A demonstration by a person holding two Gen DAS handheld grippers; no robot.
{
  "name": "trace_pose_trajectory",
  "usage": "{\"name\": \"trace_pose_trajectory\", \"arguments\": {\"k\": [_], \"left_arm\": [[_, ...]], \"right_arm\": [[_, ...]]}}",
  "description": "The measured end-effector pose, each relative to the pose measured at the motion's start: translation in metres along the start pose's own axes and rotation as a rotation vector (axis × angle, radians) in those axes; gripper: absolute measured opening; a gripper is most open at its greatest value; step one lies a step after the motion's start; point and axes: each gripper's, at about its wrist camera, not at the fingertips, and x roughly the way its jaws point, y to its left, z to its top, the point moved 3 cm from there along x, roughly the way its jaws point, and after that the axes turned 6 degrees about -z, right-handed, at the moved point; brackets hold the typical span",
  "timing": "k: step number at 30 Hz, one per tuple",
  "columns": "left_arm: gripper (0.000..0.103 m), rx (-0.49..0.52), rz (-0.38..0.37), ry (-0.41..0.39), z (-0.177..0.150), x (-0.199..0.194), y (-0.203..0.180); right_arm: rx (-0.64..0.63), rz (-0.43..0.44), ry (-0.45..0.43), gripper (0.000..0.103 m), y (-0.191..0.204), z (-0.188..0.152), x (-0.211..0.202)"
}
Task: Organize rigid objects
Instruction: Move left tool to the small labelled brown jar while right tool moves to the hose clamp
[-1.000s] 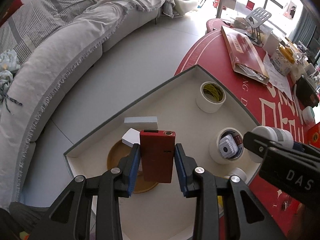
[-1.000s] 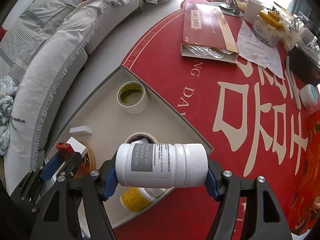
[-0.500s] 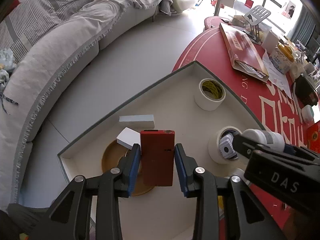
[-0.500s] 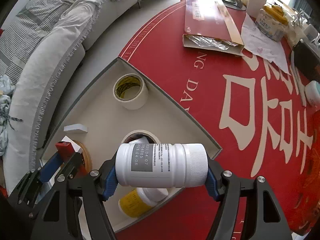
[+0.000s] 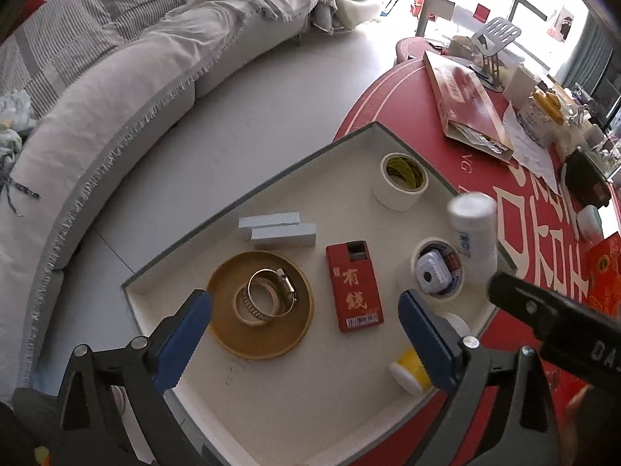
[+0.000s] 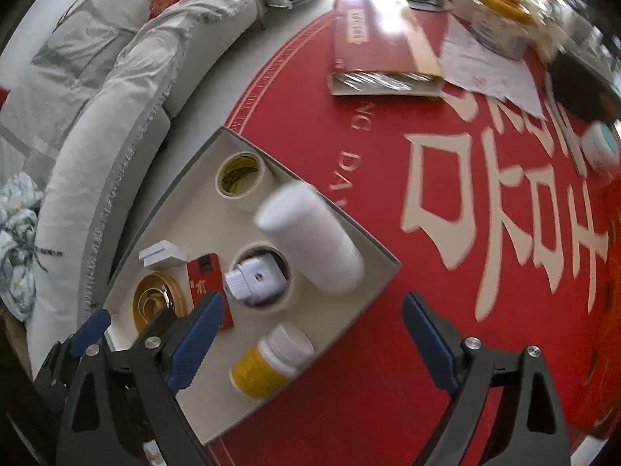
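Both tongs are opening, nothing between the jaws: left tongs (image 5: 304, 316), right tongs (image 6: 310, 324). Blurred white plastic bottle (image 6: 310, 239) sits in the cream shallow tray (image 6: 345, 303), beside the flat red rigid box (image 5: 354, 288). Bottle likely light, smooth, slippery; grip mid-body.

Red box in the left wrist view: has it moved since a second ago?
Yes. The red box has dropped out of the opening left claw and now lies flat on the tray floor, between the wooden ring and the tape roll.
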Motion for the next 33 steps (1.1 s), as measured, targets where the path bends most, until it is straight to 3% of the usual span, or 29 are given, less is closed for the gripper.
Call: {"name": "trace_pose_trajectory", "arguments": {"k": [1, 9, 10, 11, 13, 19, 23, 28, 33], "left_arm": [[0.103, 0.006, 0.001, 0.001, -0.002, -0.003, -0.002], [0.103, 0.126, -0.078, -0.019, -0.039, -0.042, -0.035], [0.103, 0.151, -0.099, -0.007, -0.048, -0.045, -0.042], [0.103, 0.168, -0.115, 0.005, -0.055, -0.047, -0.047], [0.103, 0.214, -0.163, 0.046, -0.076, -0.049, -0.063], [0.103, 0.352, -0.207, 0.152, -0.132, -0.041, -0.108], [0.103, 0.424, -0.217, 0.206, -0.162, -0.034, -0.134], [0.103, 0.536, -0.196, 0.199, -0.190, -0.032, -0.175], [0.103, 0.460, -0.184, 0.244, -0.198, -0.019, -0.208]], "right_arm": [[0.018, 0.005, 0.002, 0.093, -0.007, -0.005, -0.004], [0.080, -0.018, 0.034, 0.093, -0.061, -0.074, -0.038], [0.098, -0.020, 0.038, 0.094, -0.071, -0.090, -0.043], [0.110, -0.022, 0.040, 0.103, -0.079, -0.100, -0.046], [0.137, -0.025, 0.030, 0.103, -0.098, -0.123, -0.052], [0.314, -0.025, 0.050, 0.103, -0.160, -0.194, -0.059], [0.417, -0.095, 0.055, 0.103, -0.195, -0.232, -0.063], [0.545, -0.135, 0.036, 0.103, -0.231, -0.264, -0.074], [0.631, -0.128, 0.007, 0.103, -0.257, -0.277, -0.085]]}}
